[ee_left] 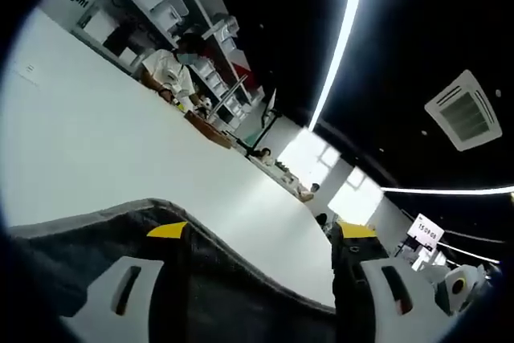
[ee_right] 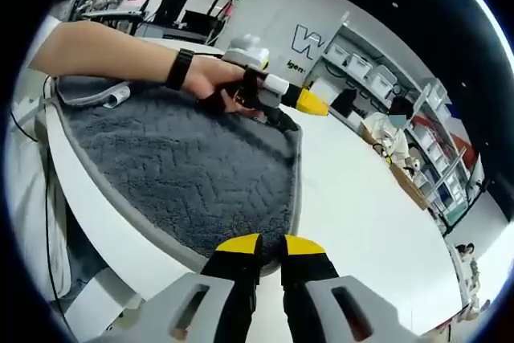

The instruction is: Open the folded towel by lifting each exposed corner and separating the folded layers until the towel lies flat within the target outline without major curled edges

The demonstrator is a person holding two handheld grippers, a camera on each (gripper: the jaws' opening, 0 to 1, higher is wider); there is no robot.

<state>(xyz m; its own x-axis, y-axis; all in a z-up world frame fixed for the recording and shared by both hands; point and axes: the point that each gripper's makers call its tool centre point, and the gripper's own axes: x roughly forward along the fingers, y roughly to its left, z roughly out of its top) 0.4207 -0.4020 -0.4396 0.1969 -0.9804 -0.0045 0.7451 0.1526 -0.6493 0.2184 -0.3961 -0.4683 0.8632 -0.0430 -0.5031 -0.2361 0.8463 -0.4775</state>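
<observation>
One towel (ee_right: pixel 193 174), two grippers apparently gripping it.

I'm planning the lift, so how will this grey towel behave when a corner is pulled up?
Probably floppy: the grey towel lies draped on the white table, and its edge sags in a curve between the left tongs. Its thick, plush pile suggests some weight, so lifted parts likely droop. The textured pile looks unlikely to slip from the right tongs.
</observation>
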